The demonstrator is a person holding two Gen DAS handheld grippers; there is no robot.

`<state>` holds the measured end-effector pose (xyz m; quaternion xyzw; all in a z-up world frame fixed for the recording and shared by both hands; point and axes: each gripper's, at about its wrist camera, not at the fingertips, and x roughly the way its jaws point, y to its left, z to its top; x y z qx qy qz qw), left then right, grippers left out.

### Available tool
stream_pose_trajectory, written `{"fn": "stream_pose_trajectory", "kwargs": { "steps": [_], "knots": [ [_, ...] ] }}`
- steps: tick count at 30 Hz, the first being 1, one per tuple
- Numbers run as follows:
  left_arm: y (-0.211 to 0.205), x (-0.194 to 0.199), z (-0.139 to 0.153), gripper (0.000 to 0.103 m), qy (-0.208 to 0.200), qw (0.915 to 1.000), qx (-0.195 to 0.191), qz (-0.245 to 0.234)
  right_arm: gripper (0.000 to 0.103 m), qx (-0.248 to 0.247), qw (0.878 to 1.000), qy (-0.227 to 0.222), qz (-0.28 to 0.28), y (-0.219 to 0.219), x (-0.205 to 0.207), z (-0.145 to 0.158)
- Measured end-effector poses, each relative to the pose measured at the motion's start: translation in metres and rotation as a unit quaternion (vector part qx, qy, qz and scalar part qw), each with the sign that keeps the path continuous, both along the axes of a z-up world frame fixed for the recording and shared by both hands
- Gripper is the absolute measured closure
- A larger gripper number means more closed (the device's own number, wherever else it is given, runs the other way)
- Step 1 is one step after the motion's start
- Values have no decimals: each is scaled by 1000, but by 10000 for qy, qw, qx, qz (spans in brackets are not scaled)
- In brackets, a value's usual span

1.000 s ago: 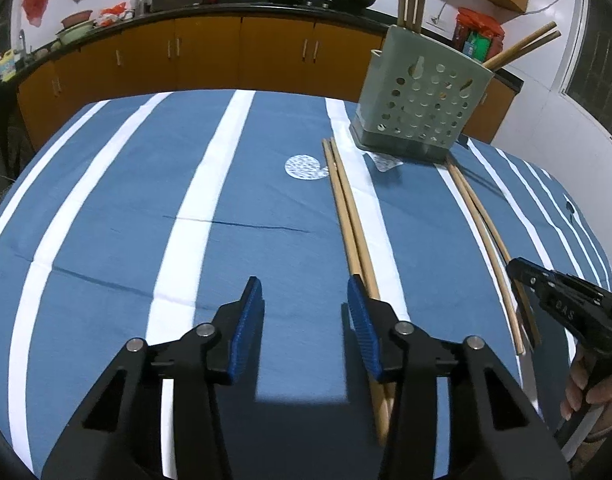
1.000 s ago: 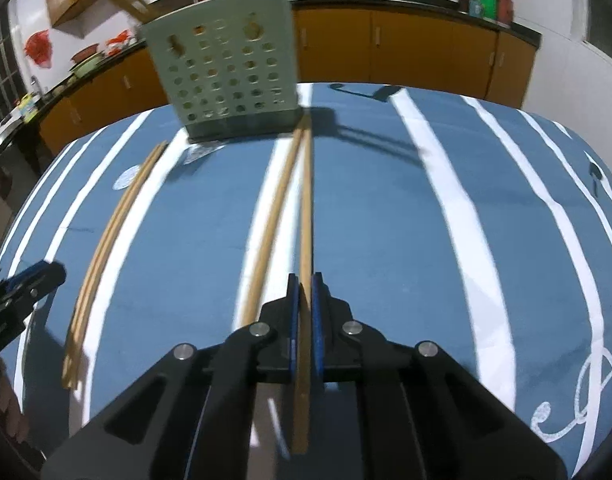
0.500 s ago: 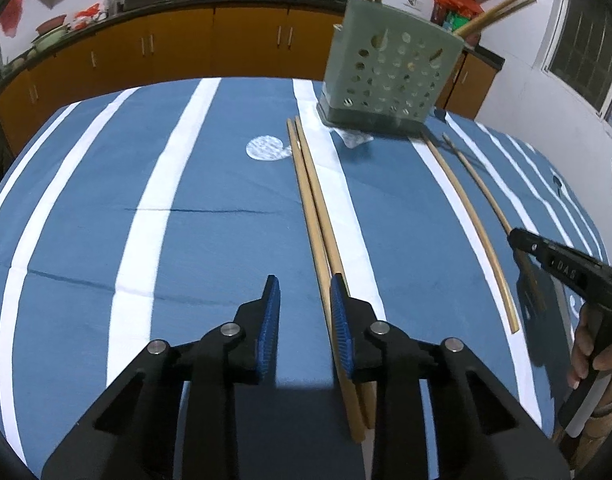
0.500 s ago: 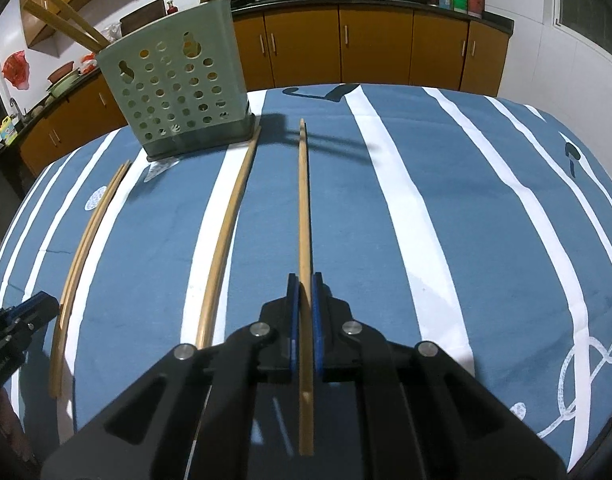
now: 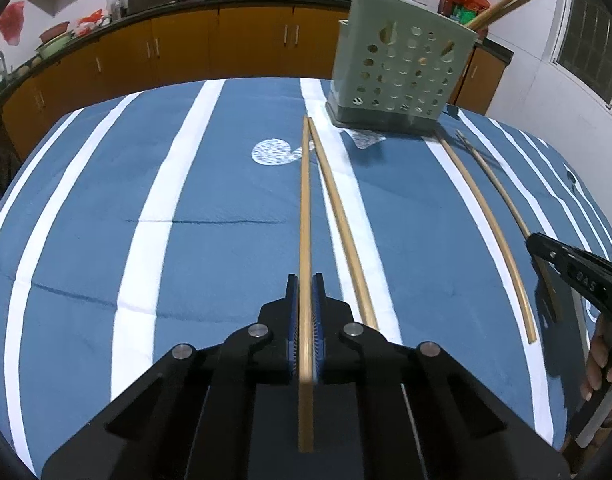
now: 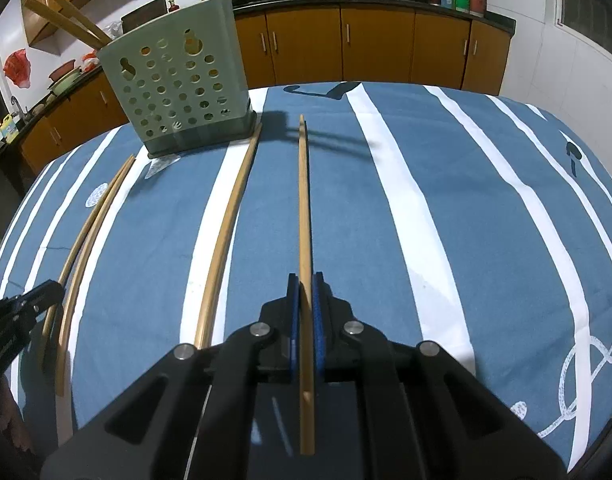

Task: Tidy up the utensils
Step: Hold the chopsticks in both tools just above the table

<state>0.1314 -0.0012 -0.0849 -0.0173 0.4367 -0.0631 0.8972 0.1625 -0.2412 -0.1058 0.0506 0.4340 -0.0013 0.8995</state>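
A pale green perforated utensil holder (image 5: 400,68) stands at the far side of the table, with several chopsticks in it; it also shows in the right wrist view (image 6: 178,76). My left gripper (image 5: 305,280) is shut on a wooden chopstick (image 5: 305,208) that points toward the holder. A second chopstick (image 5: 342,224) lies on the cloth just right of it. My right gripper (image 6: 305,280) is shut on another chopstick (image 6: 303,200), held a little above the cloth. One more chopstick (image 6: 226,228) lies to its left.
The round table wears a blue cloth with white stripes (image 5: 186,184). Orange kitchen cabinets (image 5: 186,52) run behind it. The right gripper shows at the right edge of the left wrist view (image 5: 578,272). The left gripper shows at the left edge of the right wrist view (image 6: 18,316).
My left gripper was open beside two chopsticks and has shut on the left one. My right gripper has kept hold of its chopstick and lifted it clear of its neighbour.
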Motion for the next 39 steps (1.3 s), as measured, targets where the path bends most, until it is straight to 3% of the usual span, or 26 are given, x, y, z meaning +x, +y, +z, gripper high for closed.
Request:
{"fn": "stream_pose_trajectory", "kwargs": {
  "steps": [10,39],
  "knots": [
    [21,15,0,95,-40,9994,54,331,95,-28,9999,-35,157,7,2,0],
    [25,30,-2,95,-85,9991,-102,398,94,-111,9998,-158,-2,0,18,-2]
  ]
}}
